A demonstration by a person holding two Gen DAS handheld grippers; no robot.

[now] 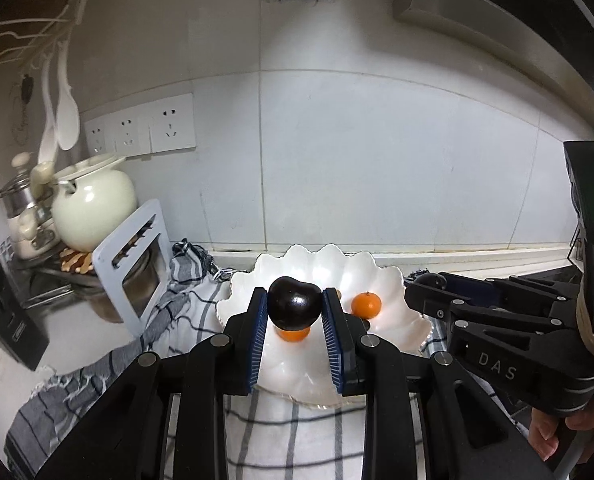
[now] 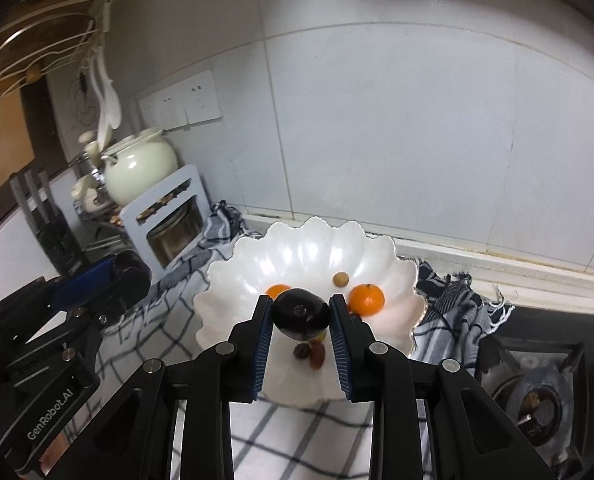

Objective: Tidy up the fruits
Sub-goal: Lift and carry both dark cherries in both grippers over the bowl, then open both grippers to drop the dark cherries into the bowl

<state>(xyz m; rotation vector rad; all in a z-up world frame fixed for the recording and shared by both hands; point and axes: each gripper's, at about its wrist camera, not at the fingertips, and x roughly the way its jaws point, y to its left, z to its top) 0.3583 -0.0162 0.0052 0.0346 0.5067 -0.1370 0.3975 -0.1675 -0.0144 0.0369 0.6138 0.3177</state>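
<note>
My left gripper is shut on a dark plum, held above a white scalloped bowl. In that bowl lie two oranges, one to the right and another partly hidden under the plum. My right gripper is shut on a second dark plum over the same bowl. The right wrist view shows an orange, another orange behind the finger, a small tan fruit and small dark and reddish fruits. Each gripper appears at the edge of the other's view, the right gripper and the left gripper.
The bowl rests on a checked cloth. A cream pot, a pale blue rack and jars crowd the left. Wall sockets sit behind. A gas burner lies right of the cloth. A tiled wall closes the back.
</note>
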